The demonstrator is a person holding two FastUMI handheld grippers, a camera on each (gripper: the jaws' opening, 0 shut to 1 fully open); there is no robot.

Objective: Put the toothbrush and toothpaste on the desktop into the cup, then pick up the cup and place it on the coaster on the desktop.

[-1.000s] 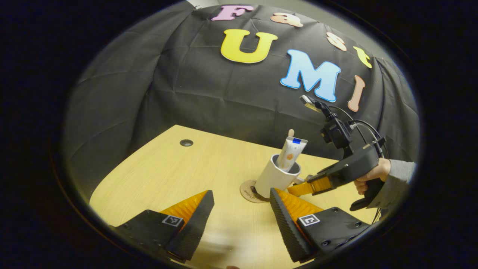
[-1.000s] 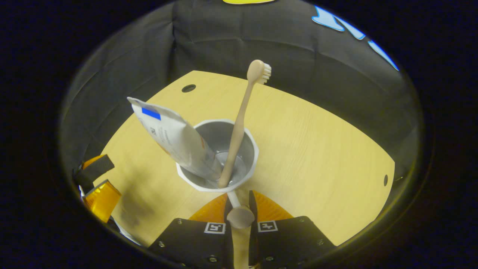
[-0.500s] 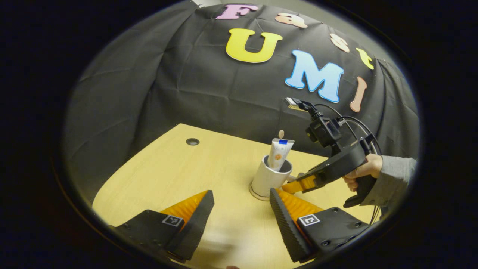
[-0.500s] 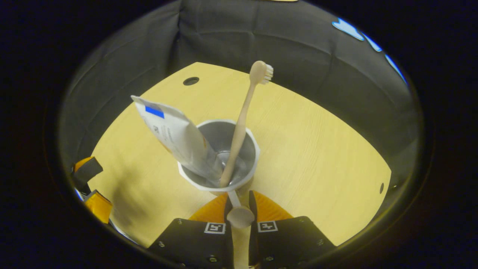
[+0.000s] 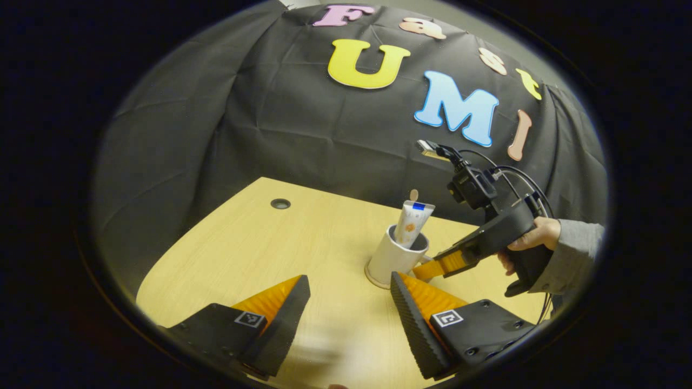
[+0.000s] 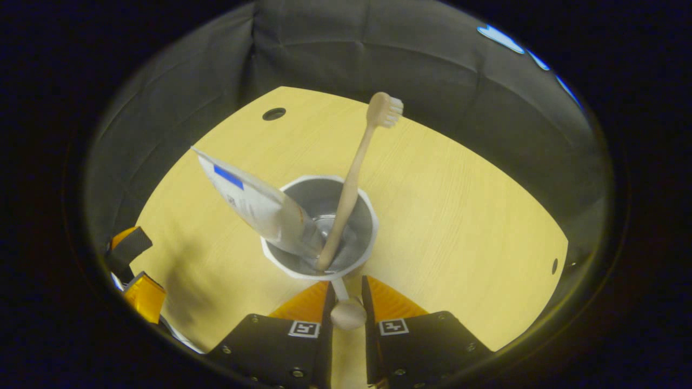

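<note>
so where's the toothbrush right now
In the right gripper view the toothbrush stands inside the cup, head up, leaning on the far rim just right of the toothpaste.

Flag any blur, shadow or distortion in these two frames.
Left gripper view: smear on the desk between its own fingers; cup sharp; fisheye bends the desk edge. Right gripper view: dim, soft shadow on the desk left of the cup; toothbrush sharp.
</note>
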